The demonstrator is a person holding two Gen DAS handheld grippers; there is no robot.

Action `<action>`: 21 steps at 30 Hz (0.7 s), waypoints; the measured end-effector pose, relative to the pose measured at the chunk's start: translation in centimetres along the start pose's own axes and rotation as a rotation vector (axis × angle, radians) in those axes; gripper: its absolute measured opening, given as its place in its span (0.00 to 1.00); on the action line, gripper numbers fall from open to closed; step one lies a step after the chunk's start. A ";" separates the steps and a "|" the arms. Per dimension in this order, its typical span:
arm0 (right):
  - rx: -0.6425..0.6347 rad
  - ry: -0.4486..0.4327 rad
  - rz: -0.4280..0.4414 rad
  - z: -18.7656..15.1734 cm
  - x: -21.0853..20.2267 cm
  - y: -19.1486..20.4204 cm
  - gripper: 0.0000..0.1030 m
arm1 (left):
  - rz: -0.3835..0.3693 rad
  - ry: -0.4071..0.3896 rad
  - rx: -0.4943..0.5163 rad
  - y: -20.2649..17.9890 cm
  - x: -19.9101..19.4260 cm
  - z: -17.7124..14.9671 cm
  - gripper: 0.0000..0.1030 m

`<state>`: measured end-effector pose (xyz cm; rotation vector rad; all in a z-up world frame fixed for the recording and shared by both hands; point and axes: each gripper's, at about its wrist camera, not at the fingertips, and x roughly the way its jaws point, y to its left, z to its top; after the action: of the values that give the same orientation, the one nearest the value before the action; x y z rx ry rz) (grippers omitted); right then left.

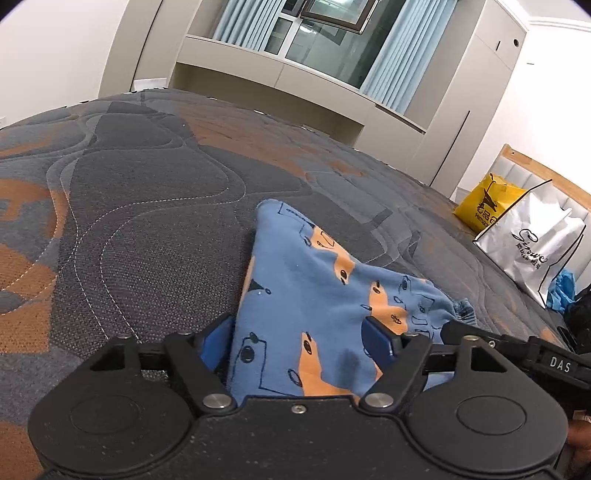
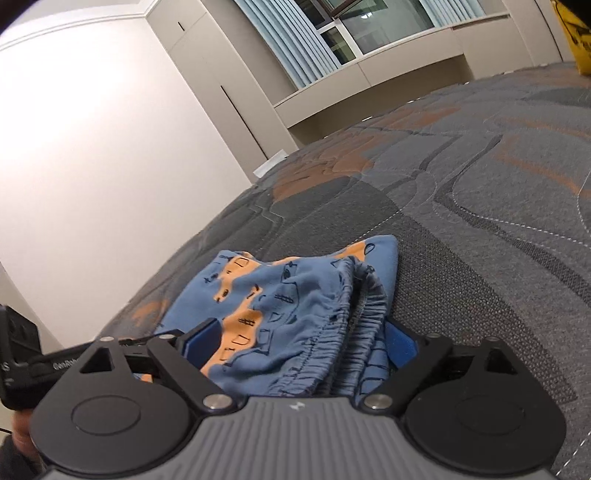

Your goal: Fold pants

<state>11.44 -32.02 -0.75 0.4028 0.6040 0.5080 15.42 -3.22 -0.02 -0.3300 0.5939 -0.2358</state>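
Blue pants (image 1: 306,280) with orange patches and black drawings lie bunched in a small folded heap on the quilted grey and orange mattress (image 1: 147,184). My left gripper (image 1: 297,341) straddles the near end of the heap. Its blue pads (image 1: 218,343) stand wide apart at the cloth's sides, with no pinch showing. In the right wrist view the pants (image 2: 295,295) show their gathered elastic waistband (image 2: 354,332). My right gripper (image 2: 301,343) stands open around that waistband end, low over the mattress (image 2: 480,221). The two grippers sit side by side.
A yellow bag (image 1: 487,201) and a silver shopping bag (image 1: 535,243) stand at the bed's right end against a wooden-framed headboard (image 1: 535,166). Beige cabinets and a curtained window (image 1: 325,33) line the far wall. Bare mattress stretches left and beyond the pants.
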 end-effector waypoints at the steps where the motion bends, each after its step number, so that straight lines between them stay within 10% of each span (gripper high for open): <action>1: 0.002 -0.003 -0.005 -0.1 -0.1 0.0 0.86 | 0.002 0.000 0.000 0.0 0.0 0.0 0.71; 12: 0.098 -0.019 -0.003 -0.4 -0.9 -1.3 0.40 | 0.019 -0.010 -0.001 0.1 -0.6 0.0 0.44; 21: -0.062 -0.087 -0.098 -1.2 -1.3 1.4 0.29 | 0.039 -0.032 0.032 -0.3 -1.1 -0.2 0.21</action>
<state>9.34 -31.39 -0.40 0.3332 0.5200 0.4125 14.36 -3.23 0.53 -0.2903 0.5642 -0.2019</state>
